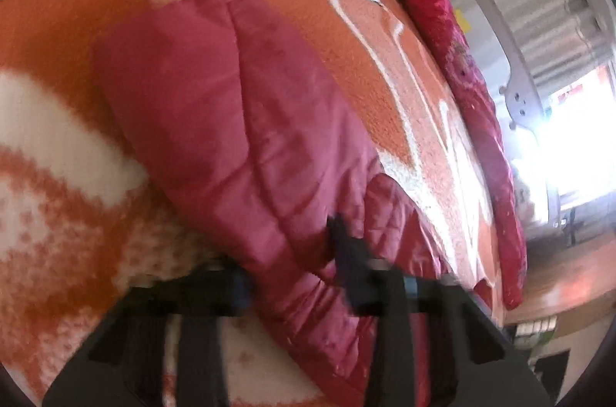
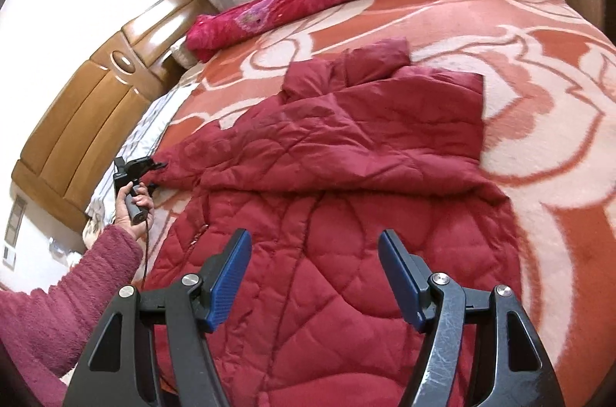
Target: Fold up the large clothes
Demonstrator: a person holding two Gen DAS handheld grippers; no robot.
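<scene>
A dark red quilted coat (image 2: 338,199) is spread on the bed (image 2: 558,153), directly ahead of and beneath the right hand-held gripper (image 2: 313,276). One fold appears already made: an upper part of the coat has been laid across the body, with a sleeve (image 2: 377,60) lying at the far end, well beyond the right fingers. The right hand-held gripper is held released above the quilting, its blue pads apart and nothing between them. The left hand-held gripper (image 1: 296,276), off to the left of the right one, is seen clenched on an edge of the coat (image 1: 246,122), with the fabric bunched between its fingers. The task is judged roughly midway: the gripped side has yet to be brought over, and the lower length nearest the right hand-held gripper remains unfolded.
</scene>
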